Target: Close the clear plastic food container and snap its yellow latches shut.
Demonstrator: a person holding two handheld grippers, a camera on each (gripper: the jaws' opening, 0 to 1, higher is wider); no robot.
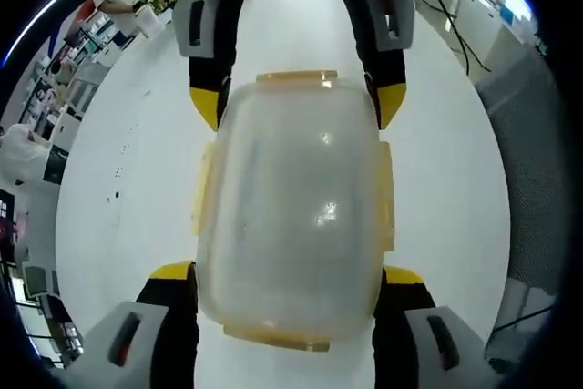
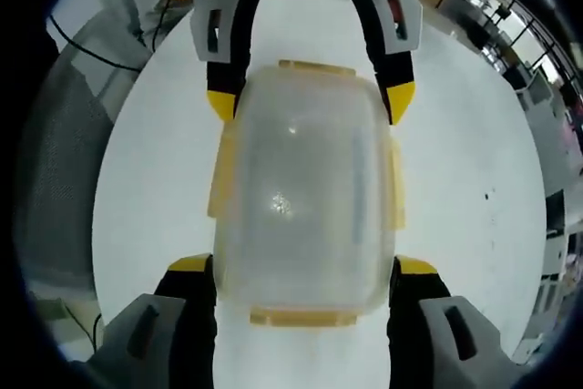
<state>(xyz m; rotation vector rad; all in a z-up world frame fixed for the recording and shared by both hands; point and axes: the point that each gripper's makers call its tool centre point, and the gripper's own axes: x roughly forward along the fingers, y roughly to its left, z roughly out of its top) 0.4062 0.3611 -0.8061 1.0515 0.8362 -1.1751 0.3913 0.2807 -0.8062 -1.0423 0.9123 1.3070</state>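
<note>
Clear plastic, yellow trim: the food container (image 1: 291,216) sits lid-down-and-on in the middle of the white bench (image 1: 109,225), between my two tools. My left tool (image 1: 287,293) straddles one end, jaws apart on either flank; my right tool (image 2: 301,280) straddles the opposite end the same way, facing it. The container's long axis runs straight from one tool to the other. Yellow latches (image 1: 202,190) line its sides, equally near both; whether they are snapped I cannot tell.
</note>
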